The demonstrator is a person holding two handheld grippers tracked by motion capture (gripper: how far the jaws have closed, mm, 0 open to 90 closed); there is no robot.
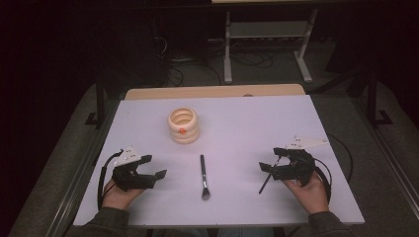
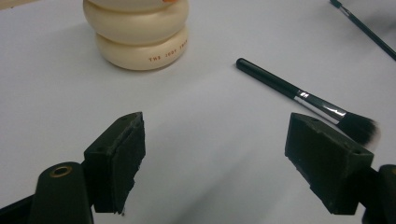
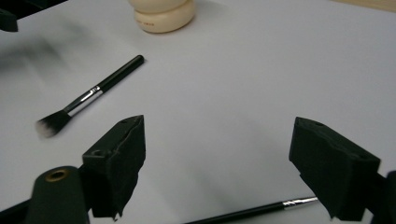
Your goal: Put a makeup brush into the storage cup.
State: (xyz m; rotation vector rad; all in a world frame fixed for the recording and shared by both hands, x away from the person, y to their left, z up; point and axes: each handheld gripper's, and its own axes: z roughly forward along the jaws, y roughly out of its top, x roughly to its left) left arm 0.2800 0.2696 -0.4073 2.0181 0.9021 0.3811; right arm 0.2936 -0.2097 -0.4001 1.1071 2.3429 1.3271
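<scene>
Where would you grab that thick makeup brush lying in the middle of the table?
Probably the black handle of the makeup brush, mid-length, coming from above with jaws either side. It lies flat, so only its sides are free, and the bristles are soft. The left gripper, open, looks nearest.

Black powder brush flat mid-table, bristles toward person, thin black brush lying right

table: white top | cream ringed holder | makeup brush | thin brush
</scene>
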